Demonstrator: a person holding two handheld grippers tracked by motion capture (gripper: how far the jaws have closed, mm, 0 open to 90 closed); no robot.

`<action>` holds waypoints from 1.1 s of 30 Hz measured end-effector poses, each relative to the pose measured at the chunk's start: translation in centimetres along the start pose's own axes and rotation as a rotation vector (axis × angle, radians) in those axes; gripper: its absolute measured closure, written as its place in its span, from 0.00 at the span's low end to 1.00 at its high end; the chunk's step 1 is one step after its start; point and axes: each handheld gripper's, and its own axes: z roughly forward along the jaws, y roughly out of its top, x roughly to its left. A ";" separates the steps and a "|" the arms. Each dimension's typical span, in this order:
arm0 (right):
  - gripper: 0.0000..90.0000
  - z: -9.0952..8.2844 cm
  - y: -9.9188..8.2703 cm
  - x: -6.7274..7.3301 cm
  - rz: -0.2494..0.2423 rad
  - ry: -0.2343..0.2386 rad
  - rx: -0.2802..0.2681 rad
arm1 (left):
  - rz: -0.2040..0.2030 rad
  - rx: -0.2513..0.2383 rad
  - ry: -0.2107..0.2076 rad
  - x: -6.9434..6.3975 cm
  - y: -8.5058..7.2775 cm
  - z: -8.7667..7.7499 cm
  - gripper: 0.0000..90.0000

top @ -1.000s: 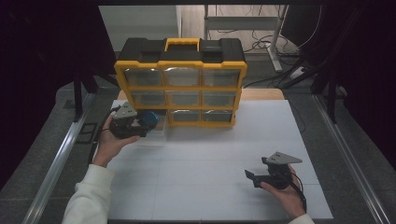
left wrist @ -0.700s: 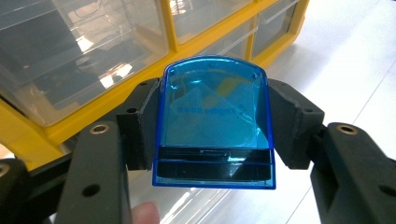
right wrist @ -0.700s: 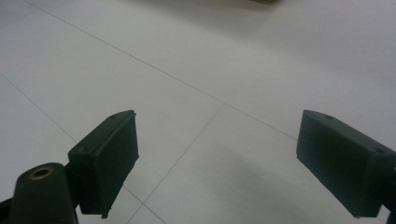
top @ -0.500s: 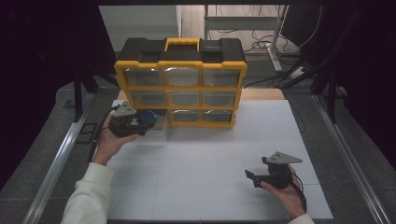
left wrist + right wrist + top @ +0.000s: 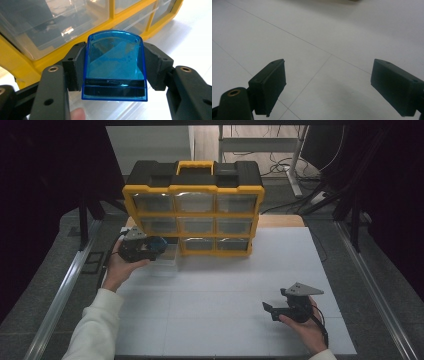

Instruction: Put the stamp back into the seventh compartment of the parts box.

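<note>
while clamped between the pads of the left gripper [image 5: 115, 75], sits a translucent blue plastic box [image 5: 115, 66], pinched on its two sides and carried just above a clear drawer [image 5: 167, 257] pulled out at the bottom-left of the yellow-and-black drawer organizer [image 5: 194, 210]. judged from this: picked up and brought to the cabinet already; left to do, seemingly, lowering into that open drawer, letting go, and pushing the drawer shut. cannot tell from the high view whether the box already touches the drawer's rim.

resting on the white tabletop [image 5: 225, 285] near its front-right corner, well apart from the cabinet: the right gripper [image 5: 272, 309], jaws spread wide with nothing between them, bare table ahead.

plenty of open room across the middle of the table. tighter at the left: yellow frame edge just beside the box, table's left edge and a metal rail [image 5: 60, 295] near the left hand [image 5: 117, 267]. little clearance to the compartments above, so a downward approach looks safest.
</note>
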 end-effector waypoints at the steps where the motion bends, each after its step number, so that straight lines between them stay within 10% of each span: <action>1: 0.15 0.0 0.0 0.0 0.000 -0.001 -0.001 | -0.001 0.003 0.001 0.0 0.0 0.1 0.46; 17: 0.15 0.1 0.0 0.0 0.001 0.002 0.002 | 0.003 -0.013 0.012 -0.1 0.0 0.4 0.34; 33: 0.15 0.1 0.0 0.0 0.002 0.003 0.003 | -0.049 -0.045 -0.079 -1.3 -0.8 -1.2 0.20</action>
